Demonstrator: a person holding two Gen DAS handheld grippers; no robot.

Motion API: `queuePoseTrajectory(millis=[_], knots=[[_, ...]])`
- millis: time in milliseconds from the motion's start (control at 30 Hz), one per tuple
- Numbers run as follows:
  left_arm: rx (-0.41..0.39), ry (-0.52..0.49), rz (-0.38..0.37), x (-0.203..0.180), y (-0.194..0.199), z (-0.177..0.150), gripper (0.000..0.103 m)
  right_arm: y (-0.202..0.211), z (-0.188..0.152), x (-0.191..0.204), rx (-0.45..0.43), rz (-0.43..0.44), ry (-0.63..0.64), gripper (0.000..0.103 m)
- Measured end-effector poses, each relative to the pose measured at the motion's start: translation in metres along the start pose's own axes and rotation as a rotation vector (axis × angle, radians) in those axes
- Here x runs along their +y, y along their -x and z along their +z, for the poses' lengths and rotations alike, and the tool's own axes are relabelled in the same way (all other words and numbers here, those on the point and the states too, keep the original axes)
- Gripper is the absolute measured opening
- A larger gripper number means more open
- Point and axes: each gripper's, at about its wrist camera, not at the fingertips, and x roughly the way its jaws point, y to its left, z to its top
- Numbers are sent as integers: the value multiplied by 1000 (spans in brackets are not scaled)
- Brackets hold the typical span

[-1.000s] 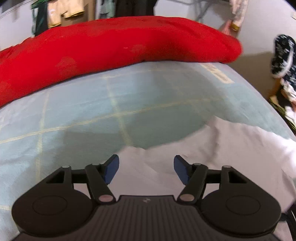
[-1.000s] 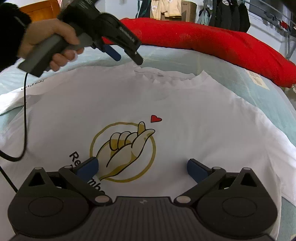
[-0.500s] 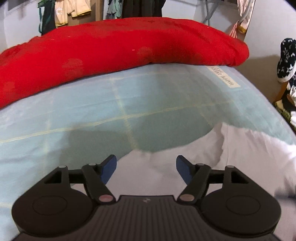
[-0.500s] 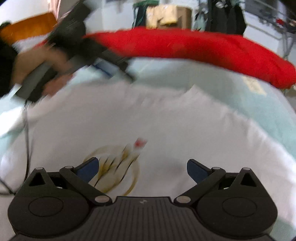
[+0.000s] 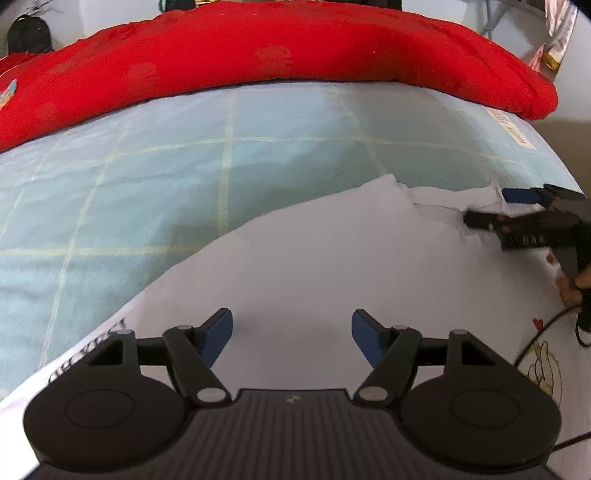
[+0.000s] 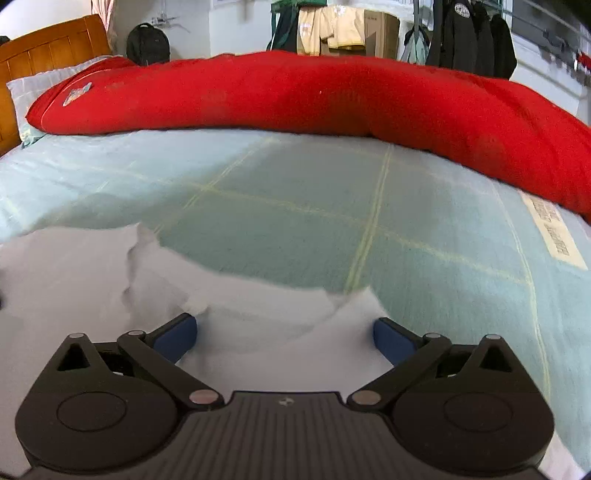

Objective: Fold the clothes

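A white T-shirt point(image 5: 332, 258) lies spread on a bed, a corner of its yellow hand print showing at the right edge of the left wrist view. My left gripper point(image 5: 291, 332) hangs open above the shirt near its left shoulder edge, with nothing between the blue pads. In that same view my right gripper point(image 5: 489, 208) reaches in from the right, open, its tips at the rumpled neckline. The right wrist view shows the right gripper point(image 6: 282, 339) open over the shirt's point(image 6: 74, 277) far edge, where the cloth is wrinkled.
A pale blue-green sheet point(image 5: 184, 166) with yellow lines covers the bed beyond the shirt. A long red blanket roll point(image 6: 295, 92) lies across the far side. A wooden headboard point(image 6: 37, 51) stands far left and clothes hang behind point(image 6: 332, 26). A hand point(image 5: 572, 284) and a black cable point(image 5: 535, 332) lie over the shirt's right part.
My right gripper has travelled from over the printed chest up to the shirt's far edge. The left gripper has shifted across the shirt, and the right gripper now shows in its view.
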Motion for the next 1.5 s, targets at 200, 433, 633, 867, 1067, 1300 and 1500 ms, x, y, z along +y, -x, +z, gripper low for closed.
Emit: queuePoseTrajectory(millis=[200,433,633,867,1067,1300,1500], knots=[[-23,-22,-3,-10,23,-8,72,20,7,-1,30,5,25,103],[-6,-143,-53,-36,54,-24,73,83,-13,6,120,0,30,103],[1,-264,-88,-56,56,-69,73,129,-66,31,197,-11,-29,103],[33,-325,-102,-44,65,-124,76,156,-123,67,266,-62,-39,103],[92,-307,-112,-20,90,-156,80,192,-158,71,376,-75,-97,103],[46,-311,-99,-18,108,-161,78,220,-191,78,455,-99,-127,103],[-29,-496,-237,-40,118,-168,78,220,-197,82,438,-132,-130,103]])
